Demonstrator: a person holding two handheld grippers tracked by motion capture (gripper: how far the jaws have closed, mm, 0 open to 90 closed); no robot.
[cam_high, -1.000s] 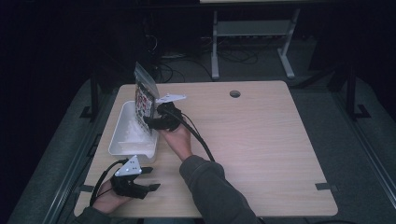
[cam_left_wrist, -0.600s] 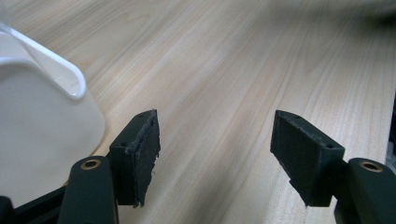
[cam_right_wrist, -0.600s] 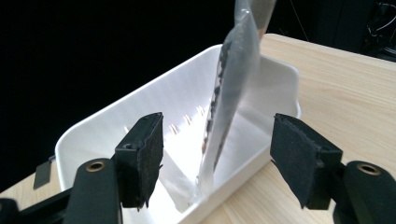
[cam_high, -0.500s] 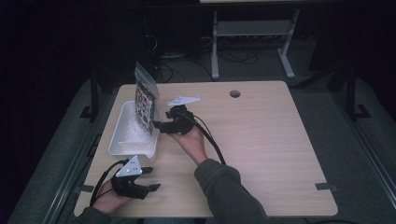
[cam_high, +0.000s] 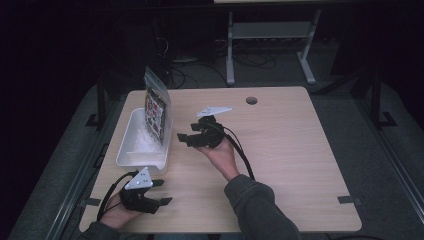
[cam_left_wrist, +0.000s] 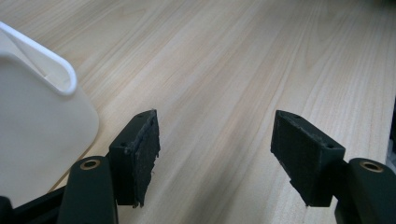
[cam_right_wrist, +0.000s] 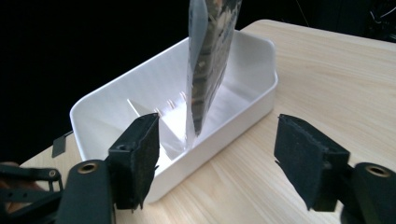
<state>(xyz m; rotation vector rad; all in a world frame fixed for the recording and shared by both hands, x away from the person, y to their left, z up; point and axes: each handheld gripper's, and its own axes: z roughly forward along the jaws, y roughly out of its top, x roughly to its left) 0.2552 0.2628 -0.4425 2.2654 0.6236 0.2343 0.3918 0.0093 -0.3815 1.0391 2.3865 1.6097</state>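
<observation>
The table (cam_high: 280, 150) carries a white bin (cam_high: 131, 150) just ahead of the right hand-held gripper (cam_high: 186, 139), which has drawn back, jaws spread and empty. The printed pouch (cam_high: 156, 112) stands released inside the bin, so placing looks done. The left hand-held gripper (cam_high: 159, 192) rests spread nearby.

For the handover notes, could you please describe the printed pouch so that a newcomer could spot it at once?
Start at the wooden table and find the white bin near its left edge. The pouch stands upright inside it against the right wall, rising well above the rim: a clear plastic bag with dark printed contents, unlike anything else there.
</observation>
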